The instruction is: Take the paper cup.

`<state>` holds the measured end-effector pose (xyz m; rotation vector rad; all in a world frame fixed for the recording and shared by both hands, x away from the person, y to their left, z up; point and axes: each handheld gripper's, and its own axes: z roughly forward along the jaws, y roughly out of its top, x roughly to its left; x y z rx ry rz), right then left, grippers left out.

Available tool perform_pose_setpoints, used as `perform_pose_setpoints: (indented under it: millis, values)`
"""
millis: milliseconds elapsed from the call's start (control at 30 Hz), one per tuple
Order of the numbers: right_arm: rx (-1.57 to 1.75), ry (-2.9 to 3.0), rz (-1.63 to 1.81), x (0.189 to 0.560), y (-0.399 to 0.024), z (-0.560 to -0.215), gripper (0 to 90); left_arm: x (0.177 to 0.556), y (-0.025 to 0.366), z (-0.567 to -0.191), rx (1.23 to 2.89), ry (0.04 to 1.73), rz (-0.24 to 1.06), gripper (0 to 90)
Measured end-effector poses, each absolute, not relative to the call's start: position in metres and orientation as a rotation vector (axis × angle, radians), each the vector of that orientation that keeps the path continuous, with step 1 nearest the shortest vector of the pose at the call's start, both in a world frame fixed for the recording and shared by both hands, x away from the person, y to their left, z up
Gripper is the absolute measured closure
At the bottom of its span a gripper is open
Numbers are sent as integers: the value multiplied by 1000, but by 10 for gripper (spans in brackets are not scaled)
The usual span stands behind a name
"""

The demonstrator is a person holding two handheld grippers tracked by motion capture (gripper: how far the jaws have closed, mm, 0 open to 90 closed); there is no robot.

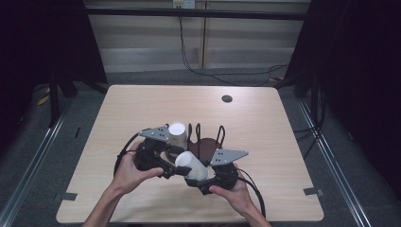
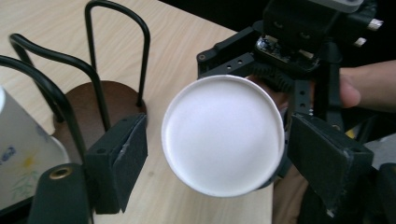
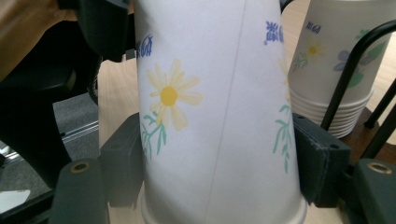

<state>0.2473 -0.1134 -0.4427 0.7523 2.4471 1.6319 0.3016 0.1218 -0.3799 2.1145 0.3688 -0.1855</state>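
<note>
Paper cup (image 1: 191, 165) — white, flower print, lying sideways above the bench (image 1: 265, 127), lower centre of the high view. Right gripper (image 3: 208, 172) — jaws pressed on the cup's sides near its rim. Left gripper (image 2: 219, 154) — jaws spread wide, cup's base between them, a gap at the left pad. Cup stack (image 1: 178, 135) — upright beside a wire rack (image 1: 208, 137), just above.

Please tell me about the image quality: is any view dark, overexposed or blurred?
High view: the table is evenly lit, the sides of the room are almost black, and the picture is soft. Left gripper view: the paper cup bottom is very bright, nearly washed out, with a soft rim. Right gripper view: the same cup's flower print is sharp, and the cup stack behind is slightly soft.
</note>
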Motion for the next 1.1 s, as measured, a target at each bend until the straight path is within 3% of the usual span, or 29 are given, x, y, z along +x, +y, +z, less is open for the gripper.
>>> perform_pose_setpoints:
  millis: [467, 1100]
  values:
    - [776, 2501, 1528, 249, -117, -445, 283, 302, 130, -388, 2170, 417, -114, 171]
    - [841, 2581, 1420, 252, -123, -445, 286, 297, 134, -392, 2194, 382, -63, 190]
